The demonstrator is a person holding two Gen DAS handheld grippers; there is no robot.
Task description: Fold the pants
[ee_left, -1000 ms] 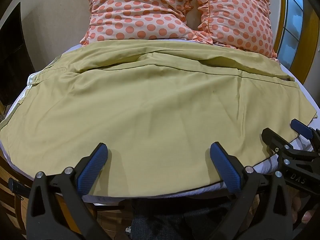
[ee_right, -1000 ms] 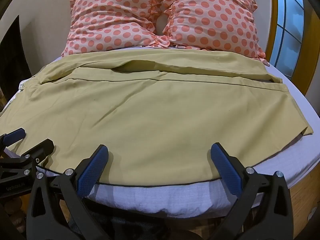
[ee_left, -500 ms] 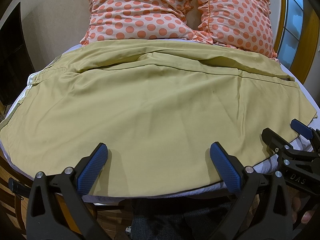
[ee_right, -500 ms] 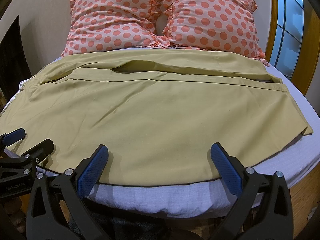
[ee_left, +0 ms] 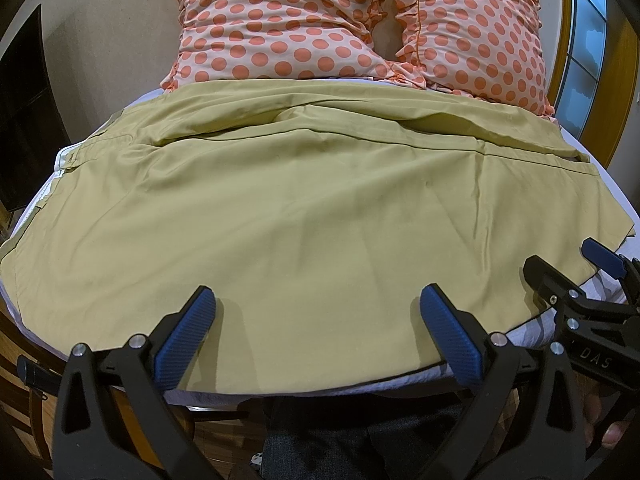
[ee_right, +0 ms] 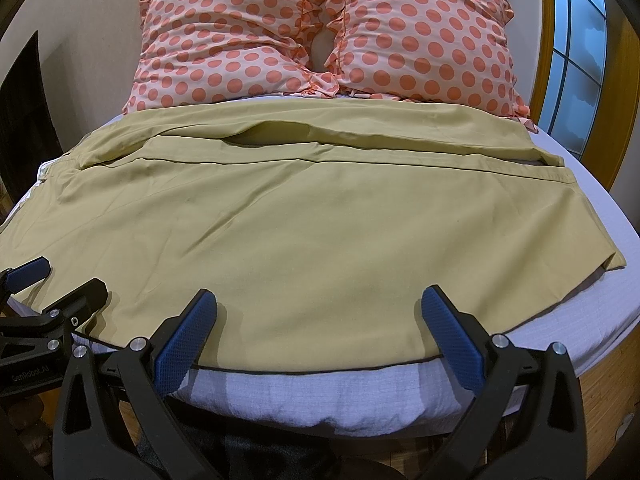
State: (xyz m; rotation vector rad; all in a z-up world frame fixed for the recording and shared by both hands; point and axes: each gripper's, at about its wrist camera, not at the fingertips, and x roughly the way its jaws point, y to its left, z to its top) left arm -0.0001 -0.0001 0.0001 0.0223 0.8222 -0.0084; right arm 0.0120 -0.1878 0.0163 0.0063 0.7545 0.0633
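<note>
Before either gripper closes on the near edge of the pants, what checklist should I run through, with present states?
1. Left gripper open: ok, fingers spread, nothing between them.
2. Right gripper open: ok, also holding nothing.
3. Pants spread flat on the bed: mostly ok; shallow wrinkles, and a raised fold along the far side.
4. Near edge reachable: ok, it lies just ahead of both grippers.
5. Pillows clear of the cloth: cannot tell; the far edge lies right at their base.
6. Waistband end: on the left, its detail cannot tell.
</note>
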